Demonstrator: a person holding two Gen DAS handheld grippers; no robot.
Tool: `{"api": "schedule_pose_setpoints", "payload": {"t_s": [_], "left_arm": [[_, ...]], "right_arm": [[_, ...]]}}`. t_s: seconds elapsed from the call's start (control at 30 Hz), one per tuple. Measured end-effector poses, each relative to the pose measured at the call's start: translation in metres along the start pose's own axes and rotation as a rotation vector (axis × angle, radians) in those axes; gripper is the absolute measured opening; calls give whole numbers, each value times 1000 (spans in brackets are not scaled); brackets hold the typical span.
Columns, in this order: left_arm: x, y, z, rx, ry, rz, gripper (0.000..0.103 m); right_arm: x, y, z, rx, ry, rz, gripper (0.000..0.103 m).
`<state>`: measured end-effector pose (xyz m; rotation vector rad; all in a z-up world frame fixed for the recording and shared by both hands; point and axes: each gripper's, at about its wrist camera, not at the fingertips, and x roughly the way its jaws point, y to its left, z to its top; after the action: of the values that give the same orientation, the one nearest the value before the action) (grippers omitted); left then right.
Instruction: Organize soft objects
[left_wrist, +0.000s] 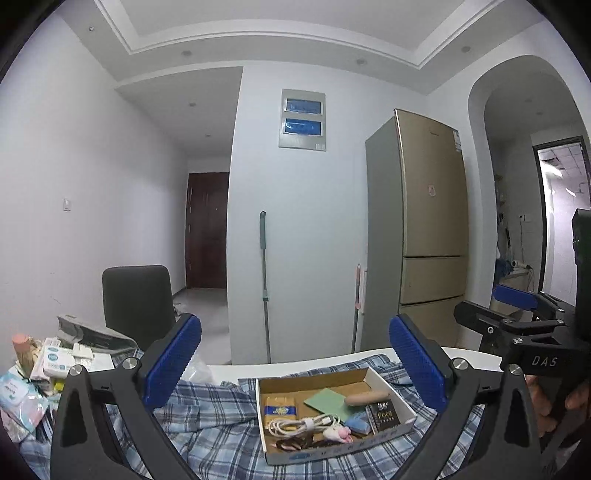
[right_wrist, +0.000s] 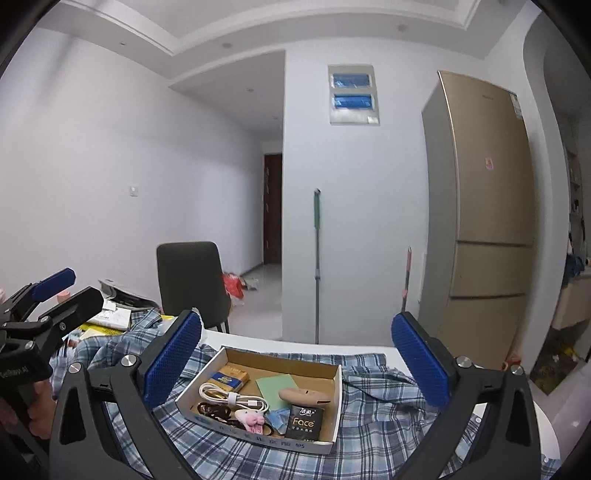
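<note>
Blue-padded fingers of the left gripper (left_wrist: 295, 363) spread wide, nothing between; right gripper (right_wrist: 297, 360) same, jaws apart and empty; both hover above a plaid shirt (left_wrist: 207, 435) draped over a white table (left_wrist: 295, 363); shallow cardboard box (right_wrist: 334, 406) sits on the shirt, holding a white cable (right_wrist: 232, 400), pink plush toy (right_wrist: 253, 419), black Face tissue pack (right_wrist: 304, 421), green card (right_wrist: 275, 386), tan oblong piece (right_wrist: 304, 395); room: gold fridge (right_wrist: 484, 206) right, mop handle (right_wrist: 317, 266) against the white wall, dark chair (left_wrist: 138, 301) behind the table; left view alone shows tissue packs (left_wrist: 55, 363) piled at the table's left end; right view alone shows red litter (right_wrist: 233, 284) on the hallway floor.
</note>
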<state>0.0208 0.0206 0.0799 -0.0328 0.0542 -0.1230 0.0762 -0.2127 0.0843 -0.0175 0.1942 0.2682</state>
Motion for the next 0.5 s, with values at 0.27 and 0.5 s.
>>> {"api": "schedule_pose_setpoints", "payload": {"t_s": [0.27,0.5], "left_arm": [[-12,5,-46,1,29,33,103],[6,9,-72,-11,99,32,103]], "right_arm": [[-17,6,-47,-34,-58,25,103],[-12,7,-83,-33,-39,16,103]]}}
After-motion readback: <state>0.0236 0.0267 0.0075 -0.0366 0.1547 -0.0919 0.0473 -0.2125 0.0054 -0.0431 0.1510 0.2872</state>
